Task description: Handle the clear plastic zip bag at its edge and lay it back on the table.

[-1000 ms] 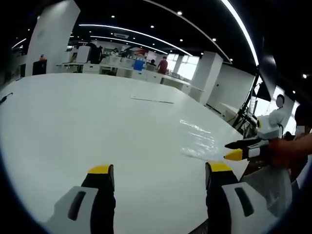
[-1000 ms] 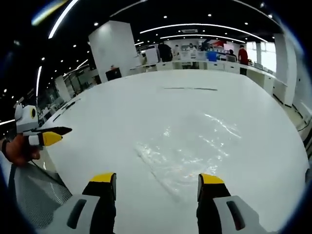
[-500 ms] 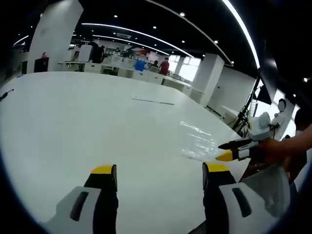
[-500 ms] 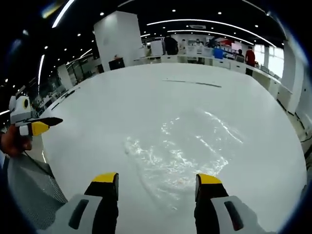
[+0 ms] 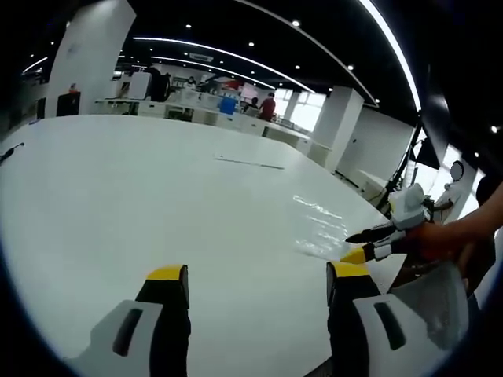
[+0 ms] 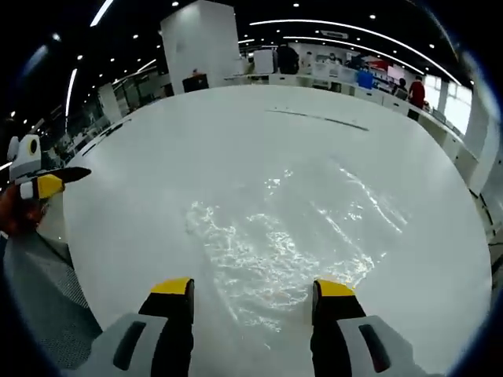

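Directly ahead of the right gripper (image 6: 251,294), at twelve o'clock from its yellow-tipped jaws, the clear plastic zip bag (image 6: 291,236) lies flat and crinkled on the white desk (image 6: 196,149). Over the last second this view has closed in: the bag, which sat further up and smaller, now spreads wide with its near edge running down between the two jaws, so the gripper has advanced on that edge. I judge the pick-up is about to begin; nothing is pinched yet. The bag reads mostly as glints and wrinkles, almost colourless against the desk, with a straight crease running toward two o'clock; I can't tell which side carries the zip. The right gripper is released, jaws spread apart over the near edge. In the left gripper view the bag (image 5: 322,232) shows as a shiny patch at about two o'clock, with the right gripper (image 5: 357,245) reaching in low at three o'clock, nearer the bag than before. The left gripper (image 5: 255,275) is also released, grasping nothing, hovering over bare desk well apart from the bag.
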### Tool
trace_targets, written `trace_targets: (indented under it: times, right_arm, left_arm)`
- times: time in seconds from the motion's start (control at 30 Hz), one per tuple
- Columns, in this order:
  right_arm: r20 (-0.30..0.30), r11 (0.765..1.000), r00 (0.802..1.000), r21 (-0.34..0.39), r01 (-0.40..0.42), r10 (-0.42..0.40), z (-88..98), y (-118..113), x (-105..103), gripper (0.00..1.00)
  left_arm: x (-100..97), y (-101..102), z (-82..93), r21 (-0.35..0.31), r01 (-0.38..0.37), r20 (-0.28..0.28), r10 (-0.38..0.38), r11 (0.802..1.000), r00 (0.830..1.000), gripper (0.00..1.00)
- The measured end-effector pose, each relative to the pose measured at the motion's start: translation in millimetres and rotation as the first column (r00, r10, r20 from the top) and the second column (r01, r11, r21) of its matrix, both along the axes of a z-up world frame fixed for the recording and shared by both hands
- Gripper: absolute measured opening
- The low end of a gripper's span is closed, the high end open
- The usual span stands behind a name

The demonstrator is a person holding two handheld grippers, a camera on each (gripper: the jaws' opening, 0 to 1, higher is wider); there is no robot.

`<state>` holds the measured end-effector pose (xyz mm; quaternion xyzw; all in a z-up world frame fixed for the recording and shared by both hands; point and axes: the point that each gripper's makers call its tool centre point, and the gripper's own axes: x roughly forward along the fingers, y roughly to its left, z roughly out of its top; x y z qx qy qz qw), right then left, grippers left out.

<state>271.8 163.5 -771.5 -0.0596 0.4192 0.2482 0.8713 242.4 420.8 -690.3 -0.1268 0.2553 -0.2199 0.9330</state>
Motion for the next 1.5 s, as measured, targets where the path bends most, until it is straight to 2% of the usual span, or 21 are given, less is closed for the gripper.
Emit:
trace_targets:
  times: [0.13,0.23,0.37,0.43,0.67,0.93,1.13,1.23,1.4,1.5]
  right_arm:
    - [0.032,0.997,0.998,-0.053,-0.047,0.049,-6.2,-1.2,-2.1,0.58]
    - [0.048,0.995,0.997,-0.081,-0.062,0.066,-10.5,-6.1,0.0,0.54]
    - [0.054,0.995,0.996,-0.079,-0.064,0.068,-12.1,-11.3,2.5,0.49]
    - [0.053,0.991,0.994,-0.097,-0.095,0.101,-11.3,-9.8,1.2,0.48]
    - [0.046,0.991,0.993,-0.090,-0.102,0.106,-8.8,-8.5,0.3,0.47]
    - [-0.009,0.979,0.986,-0.122,-0.166,0.166,-8.9,-10.4,0.3,0.40]
    - [-0.017,0.977,0.985,-0.128,-0.171,0.170,-8.5,-13.0,4.8,0.30]
    - [-0.022,0.976,0.985,-0.134,-0.170,0.169,-9.3,-15.2,6.8,0.20]
    - [-0.035,0.974,0.985,-0.148,-0.170,0.166,-11.1,-15.4,8.2,0.19]
    - [-0.069,0.964,0.981,-0.180,-0.193,0.183,-11.0,-12.2,7.2,0.17]
  left_arm:
    - [0.2,1.0,-0.3,0.000,-0.005,-0.003,0.005,1.000,1.000,0.70]
    - [0.1,1.3,-2.2,-0.001,-0.003,-0.008,0.003,1.000,1.000,0.70]
    - [-1.7,-1.8,-6.4,0.018,0.018,-0.021,-0.018,1.000,1.000,0.68]
    - [-2.6,-1.9,-7.7,0.027,0.022,-0.029,-0.022,0.999,0.999,0.66]
    - [-2.5,0.0,-7.4,0.033,0.016,-0.026,-0.015,0.999,1.000,0.64]
    - [-4.3,0.0,-11.9,0.049,0.028,-0.043,-0.026,0.998,0.999,0.61]
    - [-3.4,2.4,-12.2,0.043,0.021,-0.041,-0.019,0.999,0.999,0.61]
    - [-2.7,3.7,-13.0,0.041,0.017,-0.043,-0.016,0.999,0.999,0.60]
    - [-4.0,2.5,-13.9,0.046,0.023,-0.046,-0.021,0.999,0.999,0.59]
    - [-3.6,3.5,-15.9,0.051,0.023,-0.051,-0.020,0.998,0.999,0.58]
